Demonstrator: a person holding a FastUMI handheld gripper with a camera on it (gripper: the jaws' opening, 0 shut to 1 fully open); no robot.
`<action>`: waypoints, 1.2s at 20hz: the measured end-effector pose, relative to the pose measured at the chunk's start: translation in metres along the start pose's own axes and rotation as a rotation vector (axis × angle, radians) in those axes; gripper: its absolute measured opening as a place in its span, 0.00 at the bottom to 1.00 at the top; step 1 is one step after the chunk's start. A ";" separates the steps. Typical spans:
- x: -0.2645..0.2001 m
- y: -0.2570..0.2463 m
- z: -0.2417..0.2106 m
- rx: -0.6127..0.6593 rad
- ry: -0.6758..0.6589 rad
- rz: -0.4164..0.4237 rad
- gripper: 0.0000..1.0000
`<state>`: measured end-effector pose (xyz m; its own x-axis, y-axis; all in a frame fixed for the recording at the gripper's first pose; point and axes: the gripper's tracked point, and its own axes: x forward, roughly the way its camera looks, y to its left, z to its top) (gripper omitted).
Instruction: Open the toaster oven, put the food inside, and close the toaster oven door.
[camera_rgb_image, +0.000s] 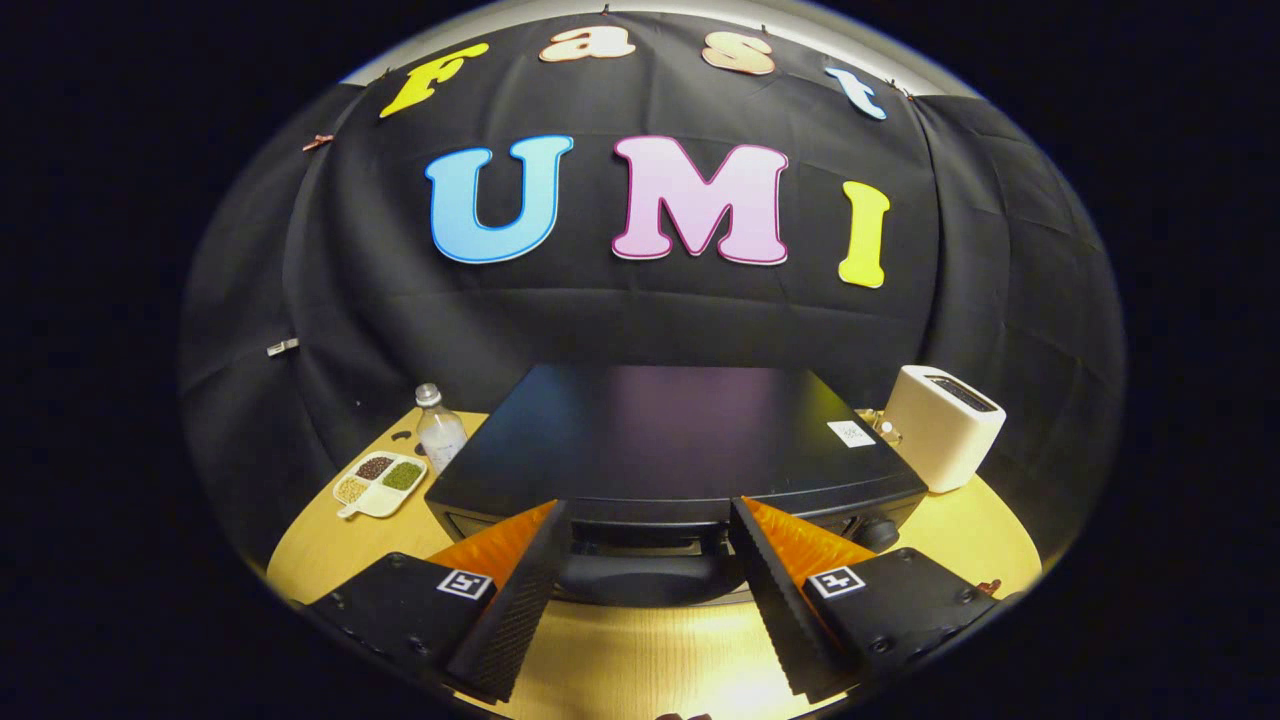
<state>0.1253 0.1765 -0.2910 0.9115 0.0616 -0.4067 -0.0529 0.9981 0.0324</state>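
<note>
Two fingers of the gripper (648, 520) reach forward over the wooden table (640, 660), spread wide with nothing held between them. Straight ahead at twelve o'clock sits the black toaster oven (680, 440), seen from above its flat top. Its dark door handle (645, 578) lies in the gap between the fingers, just short of the tips, and I cannot tell whether either finger touches it. The door looks closed. A small white sticker (851, 433) sits on the oven's top near its right rear corner. At ten o'clock, beside the oven, stand a clear bottle (438, 426) and a white divided dish (380, 483) of dried beans. At two o'clock stands a cream toaster (945, 425).
</note>
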 end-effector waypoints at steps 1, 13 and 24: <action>0.001 0.000 -0.009 0.002 0.031 0.001 0.98; -0.018 0.001 -0.022 0.032 0.034 -0.010 0.99; -0.061 0.002 -0.071 0.073 0.119 -0.011 0.99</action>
<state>0.0405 0.1757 -0.3313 0.8570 0.0559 -0.5123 -0.0097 0.9957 0.0925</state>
